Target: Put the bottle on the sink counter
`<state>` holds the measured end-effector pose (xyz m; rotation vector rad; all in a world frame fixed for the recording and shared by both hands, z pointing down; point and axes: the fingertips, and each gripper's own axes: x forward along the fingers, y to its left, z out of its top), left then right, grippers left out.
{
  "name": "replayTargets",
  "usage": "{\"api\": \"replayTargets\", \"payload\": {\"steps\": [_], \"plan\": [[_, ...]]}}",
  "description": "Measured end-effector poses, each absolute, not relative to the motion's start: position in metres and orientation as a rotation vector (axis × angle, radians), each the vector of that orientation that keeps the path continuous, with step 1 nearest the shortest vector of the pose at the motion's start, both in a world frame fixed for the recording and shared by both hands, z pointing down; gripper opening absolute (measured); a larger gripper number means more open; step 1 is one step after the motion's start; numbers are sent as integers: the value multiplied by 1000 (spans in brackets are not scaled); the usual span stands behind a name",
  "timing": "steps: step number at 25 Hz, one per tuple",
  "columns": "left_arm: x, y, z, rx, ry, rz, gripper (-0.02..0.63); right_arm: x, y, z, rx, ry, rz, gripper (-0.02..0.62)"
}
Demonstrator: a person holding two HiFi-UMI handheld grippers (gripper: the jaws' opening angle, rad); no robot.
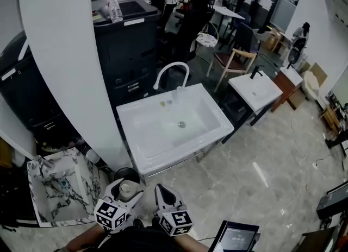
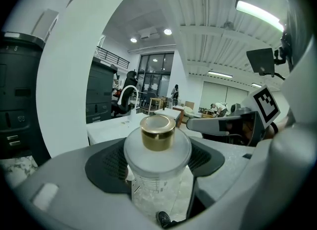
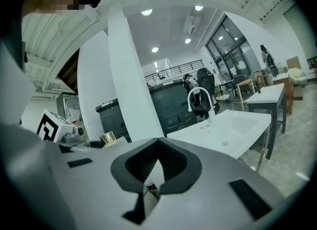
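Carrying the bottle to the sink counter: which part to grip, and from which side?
The clear body just under the wide frosted shoulder, from the side, as the left gripper has it. The bottle is upright and the shoulder overhangs the pads, which should stop slipping; the gold cap is narrower.

I hold a frosted clear bottle (image 2: pixel 157 167) with a squat gold cap upright, its wide shoulder pinched on both sides between the dark pads of my left gripper (image 1: pixel 124 193). It hangs low and close to me above the floor. The white sink counter (image 1: pixel 134 119), a rectangular basin with a central drain and a curved white tap (image 1: pixel 173 70) at its back edge, stands ahead, well apart from the bottle.
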<state>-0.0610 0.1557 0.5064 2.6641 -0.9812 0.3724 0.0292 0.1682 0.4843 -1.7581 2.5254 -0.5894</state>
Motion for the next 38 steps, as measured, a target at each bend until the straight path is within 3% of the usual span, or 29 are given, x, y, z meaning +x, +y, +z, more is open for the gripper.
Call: {"api": "replayTargets", "payload": {"steps": [16, 38], "plan": [[0, 72, 501, 2586, -1140, 360, 339, 93, 79, 488, -1604, 2591, -633, -5], [-37, -58, 522, 2538, -1122, 408, 339, 81, -34, 509, -1736, 2545, -735, -5]]}}
